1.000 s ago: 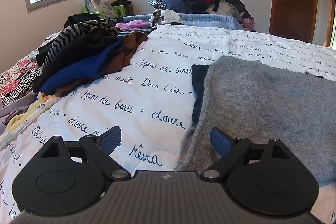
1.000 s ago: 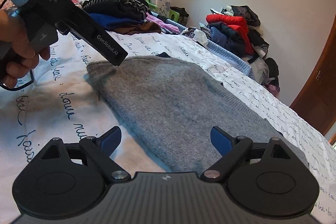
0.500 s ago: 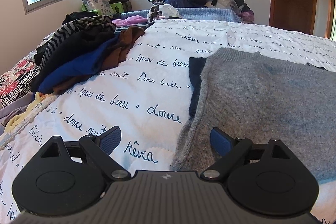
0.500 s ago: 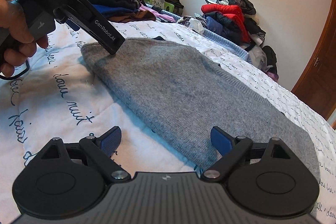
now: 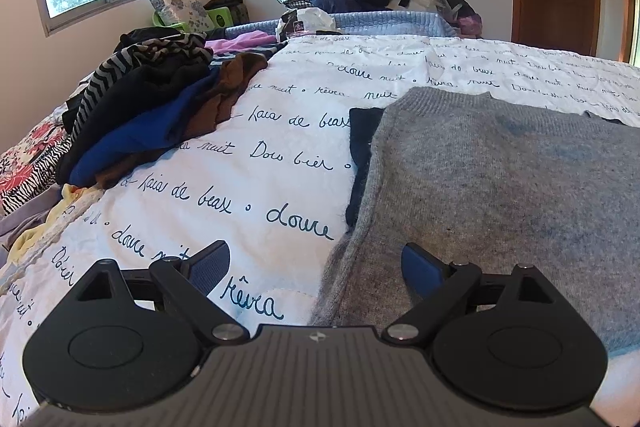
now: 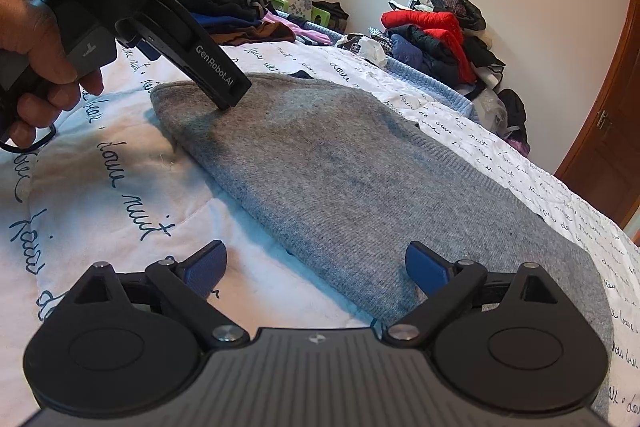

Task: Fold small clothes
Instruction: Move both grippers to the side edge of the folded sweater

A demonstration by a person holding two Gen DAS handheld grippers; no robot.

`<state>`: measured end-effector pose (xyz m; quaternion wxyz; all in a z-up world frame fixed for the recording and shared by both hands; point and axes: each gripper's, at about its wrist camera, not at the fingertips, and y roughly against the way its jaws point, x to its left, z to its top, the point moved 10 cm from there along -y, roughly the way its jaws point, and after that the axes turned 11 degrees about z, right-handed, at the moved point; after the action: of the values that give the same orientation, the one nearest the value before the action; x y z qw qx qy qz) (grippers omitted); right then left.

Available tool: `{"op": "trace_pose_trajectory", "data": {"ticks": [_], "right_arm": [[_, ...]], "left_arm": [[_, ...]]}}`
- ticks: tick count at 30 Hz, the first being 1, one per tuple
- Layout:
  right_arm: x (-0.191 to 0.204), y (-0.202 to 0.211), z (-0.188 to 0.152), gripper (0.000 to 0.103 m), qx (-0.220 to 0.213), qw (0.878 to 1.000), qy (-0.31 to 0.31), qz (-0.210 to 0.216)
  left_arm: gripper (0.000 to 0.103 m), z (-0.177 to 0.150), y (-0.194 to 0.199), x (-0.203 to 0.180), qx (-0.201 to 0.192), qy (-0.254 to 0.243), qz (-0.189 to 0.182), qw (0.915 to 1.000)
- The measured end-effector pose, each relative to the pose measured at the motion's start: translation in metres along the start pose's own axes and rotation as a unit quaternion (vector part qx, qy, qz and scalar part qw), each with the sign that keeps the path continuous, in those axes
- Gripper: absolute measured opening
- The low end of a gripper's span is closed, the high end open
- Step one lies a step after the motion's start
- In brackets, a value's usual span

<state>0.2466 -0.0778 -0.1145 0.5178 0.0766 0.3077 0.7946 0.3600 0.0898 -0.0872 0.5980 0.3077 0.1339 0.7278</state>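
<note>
Fingers, left gripper [image 5: 316, 261]: spread wide, nothing between them, poised over the near edge of the grey sweater [image 5: 500, 187].
Fingers, right gripper [image 6: 316, 263]: spread too, empty, straddling the sweater's near edge.
Sweater: lying flat on the bed [image 5: 240, 163], filling the left view from 12 to 3 o'clock; a dark garment [image 5: 362, 147] peeks out beneath its edge.
Progress: looks folded at least once, no grip taken now; a further fold seems due.
Left to do: heap of clothes [image 5: 152, 111] at 10 o'clock, apparently unfolded.
</note>
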Motion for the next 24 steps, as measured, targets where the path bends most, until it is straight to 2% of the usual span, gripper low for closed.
{"op": "trace_pose_trajectory", "data": {"ticks": [17,24], "right_arm": [[-0.004,-0.001,-0.002,0.103,0.004,1.000,-0.012,0.000],[0.001,-0.001,0.002,0.103,0.001,1.000,0.019,-0.019]], "left_arm": [[0.092,0.005,0.002,-0.001,-0.011,-0.012,0.008,0.9998],[0.092,0.015,0.000,0.003,-0.016,-0.005,-0.003,0.9999]]}}
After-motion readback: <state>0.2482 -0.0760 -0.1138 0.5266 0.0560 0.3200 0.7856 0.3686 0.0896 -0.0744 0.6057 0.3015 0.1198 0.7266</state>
